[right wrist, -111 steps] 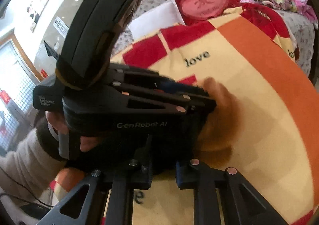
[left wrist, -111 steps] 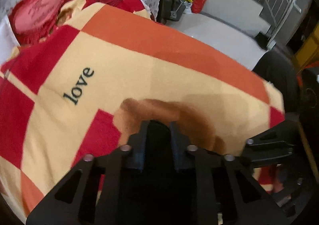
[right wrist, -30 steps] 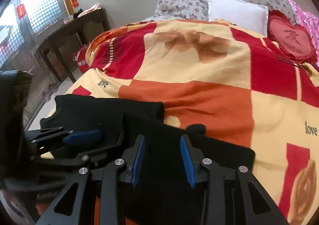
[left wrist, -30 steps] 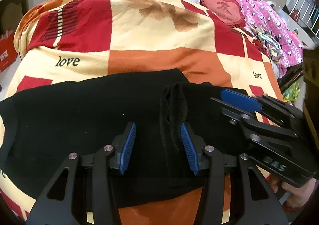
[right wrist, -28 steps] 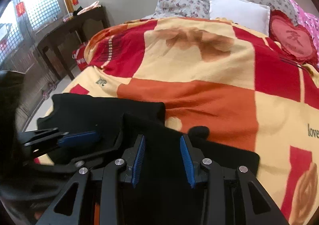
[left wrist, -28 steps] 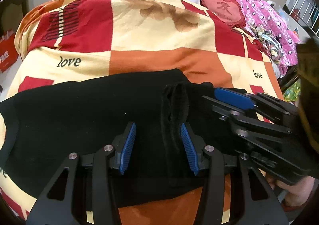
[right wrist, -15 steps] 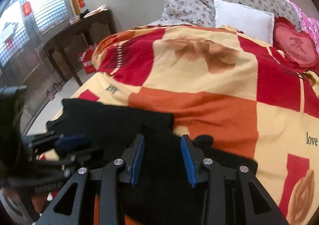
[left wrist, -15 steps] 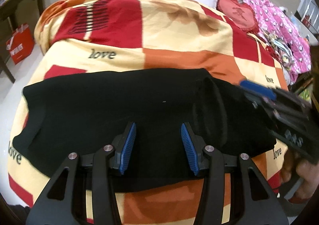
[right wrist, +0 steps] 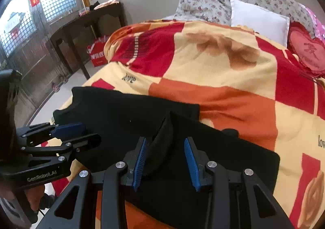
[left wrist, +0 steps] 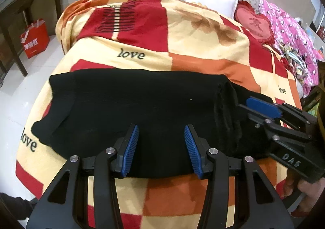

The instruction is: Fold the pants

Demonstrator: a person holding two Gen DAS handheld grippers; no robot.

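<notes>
Black pants lie lengthwise across the checked blanket, waistband rightward

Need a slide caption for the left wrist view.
Open left gripper above black pants spread across the checked blanket.

bed middle: blanket bare beyond black pants, free to pass
bed head: white pillow, heart cushion block
bed right edge: pink bedding heaped
bed left: open floor, then dark side table and red bag
</notes>
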